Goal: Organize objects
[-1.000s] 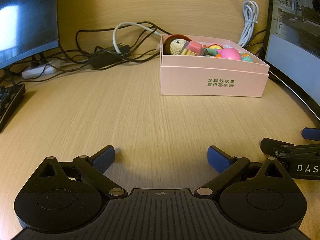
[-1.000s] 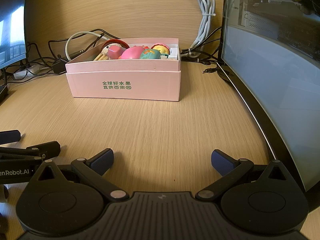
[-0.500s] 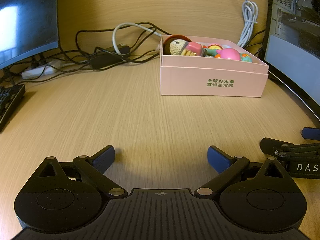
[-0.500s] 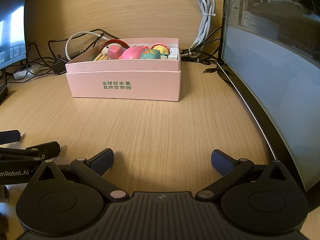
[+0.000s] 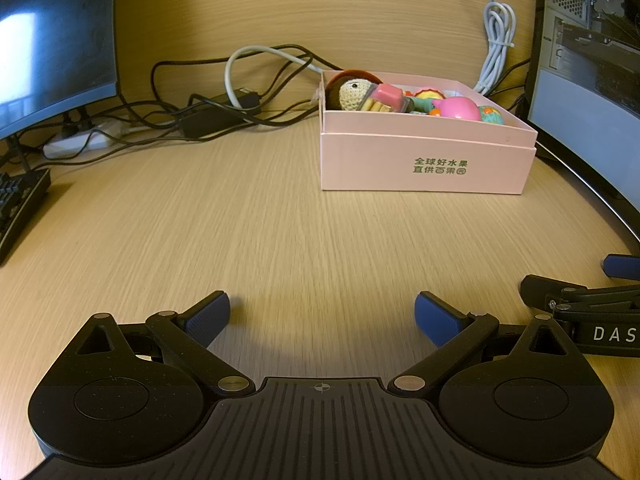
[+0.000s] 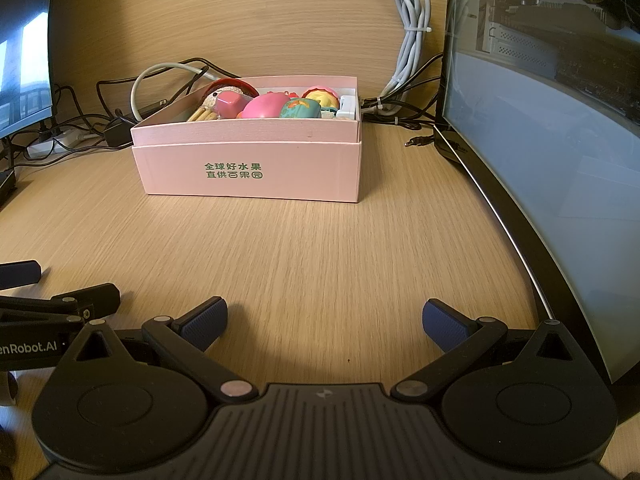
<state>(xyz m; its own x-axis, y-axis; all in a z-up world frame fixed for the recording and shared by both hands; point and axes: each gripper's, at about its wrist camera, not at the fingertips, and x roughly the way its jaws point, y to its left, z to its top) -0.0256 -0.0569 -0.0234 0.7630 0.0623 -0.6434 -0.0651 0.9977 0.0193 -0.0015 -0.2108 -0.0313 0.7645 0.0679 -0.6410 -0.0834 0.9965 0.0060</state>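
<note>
Both grippers spread, empty; pink box [image 6: 248, 168] apparently full.

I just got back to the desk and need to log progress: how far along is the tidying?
Looks nearly or fully done: the toys sit inside the pink box, and no loose item shows on the desk. Nothing is in hand; the left gripper and right gripper are open and empty.

An office or computer desk is indicated: a wood-grain desktop [image 5: 280, 232] is flanked by 2 monitors [image 5: 52, 40] [image 6: 560, 160], with a keyboard [image 5: 20, 204], tangled cables [image 5: 224, 108] and an open computer case [image 6: 540, 20] seen.
</note>
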